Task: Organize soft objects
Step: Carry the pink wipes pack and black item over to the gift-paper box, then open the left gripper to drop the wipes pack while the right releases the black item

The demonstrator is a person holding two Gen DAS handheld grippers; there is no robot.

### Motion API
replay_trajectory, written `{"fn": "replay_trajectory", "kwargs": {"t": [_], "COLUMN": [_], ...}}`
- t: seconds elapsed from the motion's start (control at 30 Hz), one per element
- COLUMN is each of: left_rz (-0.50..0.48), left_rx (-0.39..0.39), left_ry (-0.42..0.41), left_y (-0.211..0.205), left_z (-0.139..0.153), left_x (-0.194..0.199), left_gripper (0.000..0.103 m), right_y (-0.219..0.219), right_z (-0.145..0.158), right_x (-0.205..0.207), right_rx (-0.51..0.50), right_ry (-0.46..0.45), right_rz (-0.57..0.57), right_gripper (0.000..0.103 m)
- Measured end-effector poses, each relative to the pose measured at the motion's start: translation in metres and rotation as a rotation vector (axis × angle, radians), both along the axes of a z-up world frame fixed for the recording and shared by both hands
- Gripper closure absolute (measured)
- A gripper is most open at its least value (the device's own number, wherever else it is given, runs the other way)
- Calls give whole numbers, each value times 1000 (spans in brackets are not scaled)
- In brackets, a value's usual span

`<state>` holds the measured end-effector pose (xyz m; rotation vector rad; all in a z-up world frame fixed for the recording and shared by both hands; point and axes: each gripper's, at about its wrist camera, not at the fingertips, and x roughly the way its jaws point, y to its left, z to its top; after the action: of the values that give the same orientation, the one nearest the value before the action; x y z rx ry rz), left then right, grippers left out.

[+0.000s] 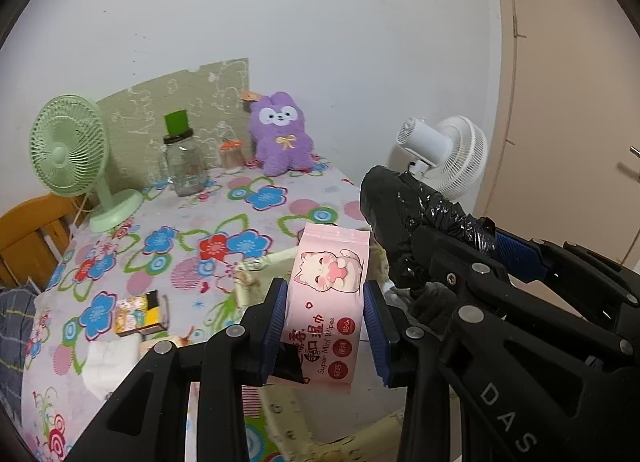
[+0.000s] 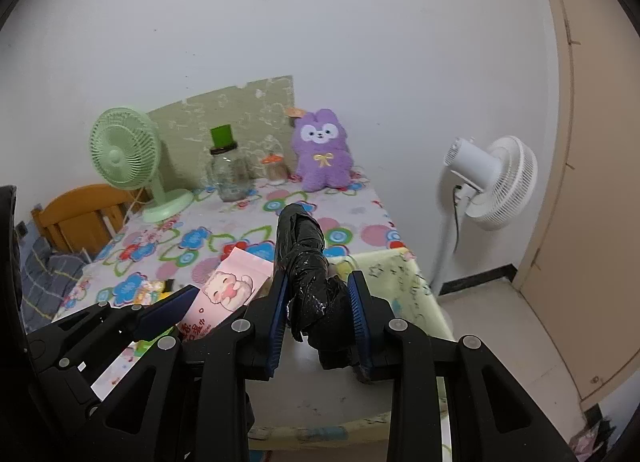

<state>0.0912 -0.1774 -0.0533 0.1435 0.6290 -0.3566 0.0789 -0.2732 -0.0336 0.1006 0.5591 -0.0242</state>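
Left tool (image 1: 326, 316) clenched on the pink wipes pack (image 1: 330, 294), held above the counter (image 1: 168, 246); right tool (image 2: 320, 314) grips a black plastic bundle (image 2: 308, 262) alongside; carrying step; next, each needs a resting place.

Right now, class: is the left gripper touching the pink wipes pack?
Touching. The left wrist view shows the left gripper with both blue pads pressed against the sides of the pink wipes pack, which is lifted clear of the table.

A green fan (image 1: 70, 146), glass jar (image 1: 185, 164) and white fan (image 1: 448, 154) stand around.
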Motion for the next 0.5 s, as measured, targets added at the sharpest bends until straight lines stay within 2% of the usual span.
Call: {"fn": "replay_trajectory", "kwargs": {"t": [0.43, 0.5], "left_rz": [-25, -22], "left_rx": [39, 51], "left_ry": [66, 72], "left_y": [-19, -20], "left_z": [-19, -20], "left_x": [8, 9], "left_gripper": [60, 54], "right_y": [-19, -20], "right_z": [-23, -25], "right_x": [6, 8], "right_rx": [23, 30], "right_ry": [60, 67], "right_rz": [-46, -48], "right_gripper": [70, 70]}}
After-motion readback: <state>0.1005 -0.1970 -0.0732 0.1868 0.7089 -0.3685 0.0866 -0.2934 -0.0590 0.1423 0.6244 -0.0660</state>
